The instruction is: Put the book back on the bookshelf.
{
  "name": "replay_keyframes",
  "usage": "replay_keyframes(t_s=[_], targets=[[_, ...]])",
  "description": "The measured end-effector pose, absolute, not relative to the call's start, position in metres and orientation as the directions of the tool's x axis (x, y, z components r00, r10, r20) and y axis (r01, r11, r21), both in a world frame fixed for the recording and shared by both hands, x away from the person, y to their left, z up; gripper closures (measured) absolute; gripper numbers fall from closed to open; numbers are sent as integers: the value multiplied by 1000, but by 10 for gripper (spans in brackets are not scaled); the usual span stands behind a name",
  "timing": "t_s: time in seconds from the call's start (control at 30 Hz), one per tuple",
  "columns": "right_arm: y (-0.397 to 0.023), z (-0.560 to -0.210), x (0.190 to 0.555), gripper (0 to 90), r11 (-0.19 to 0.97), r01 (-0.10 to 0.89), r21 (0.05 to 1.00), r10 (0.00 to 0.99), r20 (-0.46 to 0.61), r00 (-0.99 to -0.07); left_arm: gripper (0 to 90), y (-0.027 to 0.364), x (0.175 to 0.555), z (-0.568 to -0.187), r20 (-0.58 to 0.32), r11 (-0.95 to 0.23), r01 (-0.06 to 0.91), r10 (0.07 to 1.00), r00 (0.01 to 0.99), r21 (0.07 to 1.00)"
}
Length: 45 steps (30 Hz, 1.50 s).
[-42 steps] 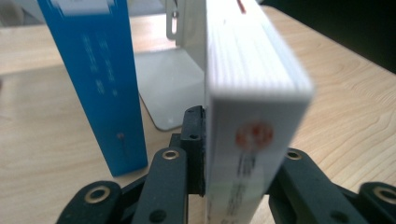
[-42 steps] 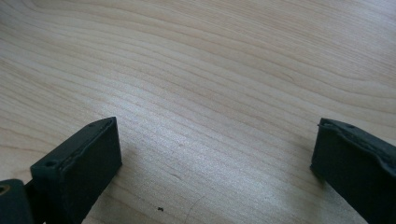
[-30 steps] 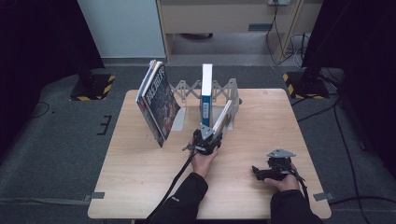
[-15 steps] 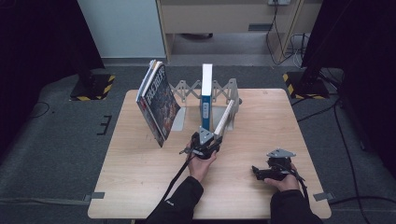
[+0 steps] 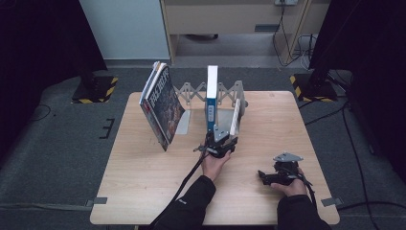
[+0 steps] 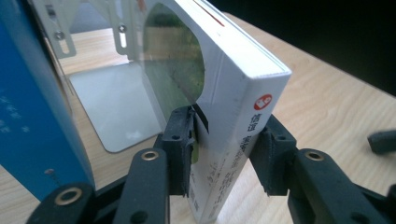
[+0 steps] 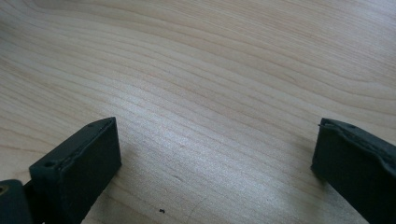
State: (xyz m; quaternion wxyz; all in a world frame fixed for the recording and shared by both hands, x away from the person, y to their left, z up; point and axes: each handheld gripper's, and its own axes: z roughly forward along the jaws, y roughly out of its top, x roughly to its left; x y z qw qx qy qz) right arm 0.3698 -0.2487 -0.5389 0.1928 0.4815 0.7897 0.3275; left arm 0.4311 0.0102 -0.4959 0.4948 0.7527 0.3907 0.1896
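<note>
Left hand-held gripper (image 6: 224,154) sits astride the lower spine of a white book (image 6: 233,93) — its jaws have just been opening, and the pads (image 6: 180,149) now stand beside the covers with a slight gap on the right. That book leans in the metal expanding book rack (image 5: 225,91) beside an upright blue book (image 5: 212,98) at the bench's (image 5: 143,191) far middle. Right hand-held gripper (image 7: 215,158) rests on the bench — jaws wide, nothing between them.
</note>
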Motion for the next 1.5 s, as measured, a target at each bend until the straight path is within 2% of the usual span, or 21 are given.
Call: replay_keyframes(t_s=[0.37, 1.1, 1.33, 1.5], targets=[[-249, -539, 370, 11, 323, 632, 704, 887, 8, -462, 617, 11, 429, -495, -95, -237, 396, 746, 660, 887], [-248, -539, 370, 11, 327, 630, 704, 884, 7, -467, 596, -12, 473, -489, -54, -280, 402, 760, 647, 872], [-248, -539, 371, 11, 328, 629, 704, 884, 7, -468, 564, -12, 479, -488, -43, -288, 399, 763, 646, 871], [-248, -539, 371, 11, 330, 628, 704, 883, 6, -470, 507, 0, 470, -479, -26, -298, 373, 750, 661, 879]])
